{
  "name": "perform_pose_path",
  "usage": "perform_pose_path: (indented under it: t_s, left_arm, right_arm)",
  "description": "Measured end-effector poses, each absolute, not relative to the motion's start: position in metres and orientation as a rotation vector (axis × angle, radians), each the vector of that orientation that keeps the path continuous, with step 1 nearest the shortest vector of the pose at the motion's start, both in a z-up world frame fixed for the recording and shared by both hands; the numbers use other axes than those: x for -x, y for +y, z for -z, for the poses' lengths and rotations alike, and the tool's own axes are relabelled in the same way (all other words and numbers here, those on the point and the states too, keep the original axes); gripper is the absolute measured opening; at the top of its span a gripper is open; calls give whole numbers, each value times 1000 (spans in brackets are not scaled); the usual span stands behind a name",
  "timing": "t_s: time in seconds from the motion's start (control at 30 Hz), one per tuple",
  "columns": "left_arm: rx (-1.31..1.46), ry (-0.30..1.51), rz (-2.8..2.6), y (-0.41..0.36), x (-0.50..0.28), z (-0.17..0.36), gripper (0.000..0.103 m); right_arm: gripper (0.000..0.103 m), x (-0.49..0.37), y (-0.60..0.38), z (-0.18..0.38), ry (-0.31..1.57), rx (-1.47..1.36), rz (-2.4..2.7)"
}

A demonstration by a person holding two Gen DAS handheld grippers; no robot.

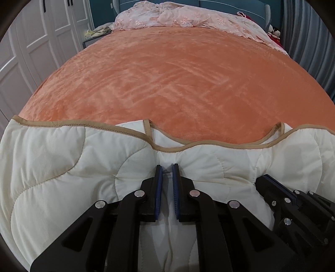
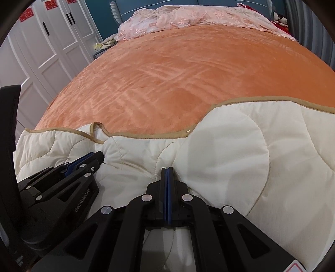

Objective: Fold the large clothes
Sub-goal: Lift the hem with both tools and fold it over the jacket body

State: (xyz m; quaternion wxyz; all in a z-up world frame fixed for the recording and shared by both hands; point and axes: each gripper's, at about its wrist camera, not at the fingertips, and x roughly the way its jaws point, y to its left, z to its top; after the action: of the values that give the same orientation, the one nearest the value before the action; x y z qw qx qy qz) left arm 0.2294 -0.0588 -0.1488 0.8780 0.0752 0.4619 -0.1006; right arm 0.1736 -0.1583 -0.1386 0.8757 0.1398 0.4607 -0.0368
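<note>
A cream quilted blanket with tan binding (image 1: 62, 163) lies bunched along the near edge of the orange bed; it also shows in the right wrist view (image 2: 240, 150). My left gripper (image 1: 166, 167) has its blue-padded jaws a narrow gap apart, with a fold of the quilt between them. My right gripper (image 2: 166, 169) has its jaws pressed together on a fold of the quilt. The right gripper also shows in the left wrist view (image 1: 270, 180), and the left gripper in the right wrist view (image 2: 92, 157). The two grippers are close side by side.
The orange plush bedspread (image 1: 167, 79) covers the bed ahead. A pink lace cover (image 1: 178, 16) lies crumpled at the headboard. White wardrobe doors (image 1: 31, 41) stand on the left, a grey curtain (image 1: 309, 41) on the right, with dolls (image 1: 274, 31) beside it.
</note>
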Motion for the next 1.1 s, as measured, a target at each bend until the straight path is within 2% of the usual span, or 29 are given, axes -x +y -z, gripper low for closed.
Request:
perform_pose_path:
  t_s: [0.27, 0.33, 0.37, 0.4, 0.43, 0.47, 0.5, 0.53, 0.57, 0.6, 0.63, 0.7, 0.97, 1.07, 1.1]
  left_arm:
    - [-151, 974, 215, -58, -232, 147, 9]
    - [-88, 1005, 229, -44, -237, 136, 12]
    - [-58, 1011, 209, -33, -238, 128, 12]
    - [-36, 1006, 187, -21, -237, 120, 12]
    - [-13, 1002, 169, -6, -234, 111, 13]
    - [-2, 1001, 151, 7, -231, 104, 23]
    - [10, 998, 133, 21, -227, 97, 40]
    - [32, 988, 121, 39, -219, 89, 47]
    - [56, 978, 108, 58, -209, 82, 59]
    - [68, 974, 98, 67, -202, 78, 66]
    - [95, 975, 88, 83, -193, 74, 70]
    - [140, 998, 70, 107, -179, 72, 85]
    - [264, 1046, -28, 170, -111, 83, 91]
    - [337, 1072, -50, 190, -97, 91, 91]
    - [345, 1082, -57, 195, -95, 95, 91]
  right_arm:
    - [0, -182, -171, 135, 968, -372, 71]
    - [0, -177, -186, 118, 928, -418, 153]
    - [1, -170, -193, 107, 896, -424, 211]
    - [12, -158, -200, 92, 847, -441, 249]
    - [14, -150, -203, 82, 829, -446, 258]
    - [14, -142, -204, 73, 824, -442, 250]
    - [14, -132, -201, 64, 834, -415, 231]
    - [15, -124, -197, 58, 844, -387, 221]
    - [17, -114, -191, 53, 851, -362, 204]
    - [26, -101, -182, 48, 855, -341, 177]
    - [40, -90, -174, 45, 855, -332, 156]
    - [53, -74, -157, 42, 856, -320, 123]
    - [55, -48, -94, 65, 955, -317, 5]
    - [51, -43, -77, 75, 975, -306, -9]
    - [46, -42, -75, 78, 982, -303, -11]
